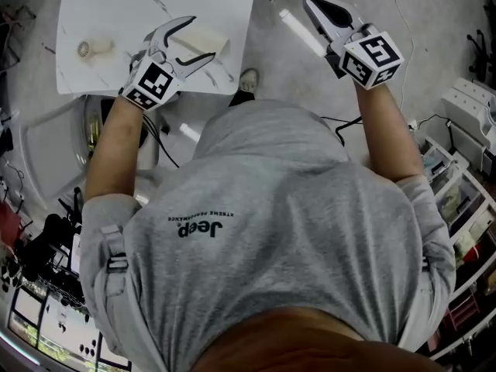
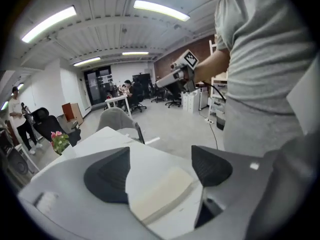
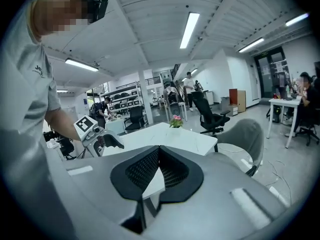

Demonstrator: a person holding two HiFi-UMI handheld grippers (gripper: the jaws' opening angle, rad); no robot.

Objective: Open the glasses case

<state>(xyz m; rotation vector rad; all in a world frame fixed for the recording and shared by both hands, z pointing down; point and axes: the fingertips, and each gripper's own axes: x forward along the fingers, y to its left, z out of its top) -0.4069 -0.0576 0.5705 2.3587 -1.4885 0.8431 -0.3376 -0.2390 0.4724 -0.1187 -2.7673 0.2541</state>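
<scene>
A cream glasses case [image 1: 213, 41] lies shut on the white marble table [image 1: 116, 6], near its front right corner. My left gripper [image 1: 198, 39] hovers open just over it, one jaw on each side. In the left gripper view the case [image 2: 160, 196] shows between the dark pads [image 2: 107, 176] of the left gripper [image 2: 160, 171], apart from both. My right gripper [image 1: 314, 2] is shut and empty, held up over the floor to the right of the table. In its own view the right gripper [image 3: 159, 156] has its pads meeting at the tips.
A small cream roll-like object [image 1: 93, 49] lies on the table's left part. A pot of pink flowers [image 3: 176, 120] stands at the table's far edge. A grey chair [image 2: 117, 119] is tucked by the table. Shelving [image 1: 457, 192] lines the right; cables [image 1: 345, 122] cross the floor.
</scene>
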